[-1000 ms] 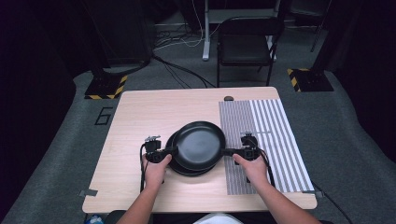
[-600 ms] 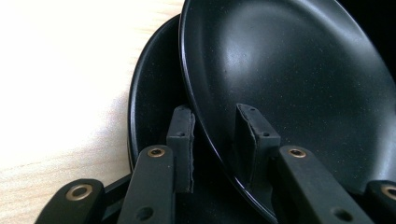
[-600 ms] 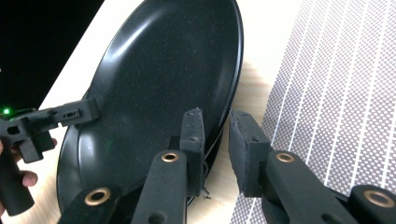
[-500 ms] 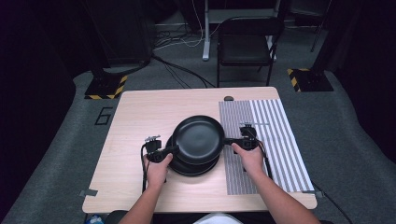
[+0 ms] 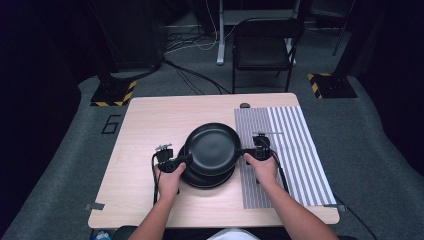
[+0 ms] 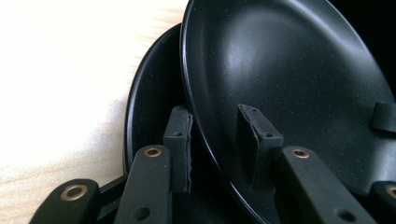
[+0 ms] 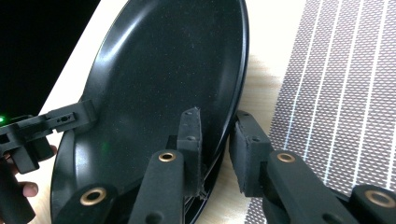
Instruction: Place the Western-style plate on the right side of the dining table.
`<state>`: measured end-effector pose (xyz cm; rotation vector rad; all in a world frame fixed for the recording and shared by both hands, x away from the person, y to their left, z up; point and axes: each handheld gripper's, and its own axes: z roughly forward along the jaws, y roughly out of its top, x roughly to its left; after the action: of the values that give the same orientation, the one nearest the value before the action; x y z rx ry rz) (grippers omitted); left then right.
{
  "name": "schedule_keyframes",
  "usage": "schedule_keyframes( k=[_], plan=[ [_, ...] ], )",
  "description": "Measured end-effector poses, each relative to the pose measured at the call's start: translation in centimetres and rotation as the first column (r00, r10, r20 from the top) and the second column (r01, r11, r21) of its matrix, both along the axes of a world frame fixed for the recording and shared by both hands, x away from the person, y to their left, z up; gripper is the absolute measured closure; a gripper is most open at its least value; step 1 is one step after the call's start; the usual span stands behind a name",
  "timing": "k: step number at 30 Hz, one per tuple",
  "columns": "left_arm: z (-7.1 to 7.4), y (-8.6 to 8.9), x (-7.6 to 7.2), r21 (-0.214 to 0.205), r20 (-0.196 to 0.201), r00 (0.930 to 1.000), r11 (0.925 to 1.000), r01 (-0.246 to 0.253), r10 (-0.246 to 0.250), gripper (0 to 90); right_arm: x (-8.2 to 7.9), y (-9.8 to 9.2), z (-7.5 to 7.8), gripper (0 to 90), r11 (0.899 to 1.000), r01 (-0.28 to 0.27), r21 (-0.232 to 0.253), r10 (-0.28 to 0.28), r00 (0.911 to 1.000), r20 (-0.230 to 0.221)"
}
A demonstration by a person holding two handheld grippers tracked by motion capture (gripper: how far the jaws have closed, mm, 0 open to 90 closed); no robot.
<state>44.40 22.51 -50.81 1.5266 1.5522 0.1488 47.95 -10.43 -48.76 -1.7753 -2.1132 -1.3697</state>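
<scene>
pale wooden table (image 5: 150,145), striped mat (image 5: 295,150) on its right half. left gripper (image 5: 172,162) and right gripper (image 5: 250,152) each pinch opposite rims of the top black plate (image 5: 214,147), apparently sharing its weight. left jaws have just been easing open, rim between them; lower plate (image 5: 192,177) rests beneath, mid-table.

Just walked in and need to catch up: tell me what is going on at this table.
A person is handling a top black plate with two hand-held grippers. The left gripper pinches its left rim and the right gripper pinches the opposite rim. It sits offset over a lower black plate on the wooden table, beside a striped mat. The left gripper's jaws have just been opening slightly, with the rim between them.
</scene>
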Motion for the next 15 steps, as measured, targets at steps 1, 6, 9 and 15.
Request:
schedule_keyframes(
  k=[1,6,9,15],
  plan=[
    [0.1,0.0,0.0,0.016,-0.001,1.0,0.9999,0.005,-0.005,67.3,0.0,0.0,-0.1,74.6,1.0,0.002,0.005,-0.002,1.0,-0.002],
    [0.3,-0.6,-0.3,0.065,0.012,0.9999,0.9979,0.001,-0.002,67.5,0.0,-0.2,-0.2,75.3,1.0,0.004,0.024,-0.004,0.9999,-0.012],
    [0.5,-0.6,-0.3,0.073,0.015,0.9998,0.9973,0.012,-0.013,68.1,-0.1,-0.5,-0.3,76.1,0.999,-0.001,0.042,0.002,0.9997,-0.025],
    [0.8,-1.2,-0.6,0.094,0.016,0.9993,0.9951,0.032,-0.034,68.1,-0.7,-1.0,0.1,77.2,0.999,-0.005,0.038,0.006,0.9999,-0.013]
  ],
)
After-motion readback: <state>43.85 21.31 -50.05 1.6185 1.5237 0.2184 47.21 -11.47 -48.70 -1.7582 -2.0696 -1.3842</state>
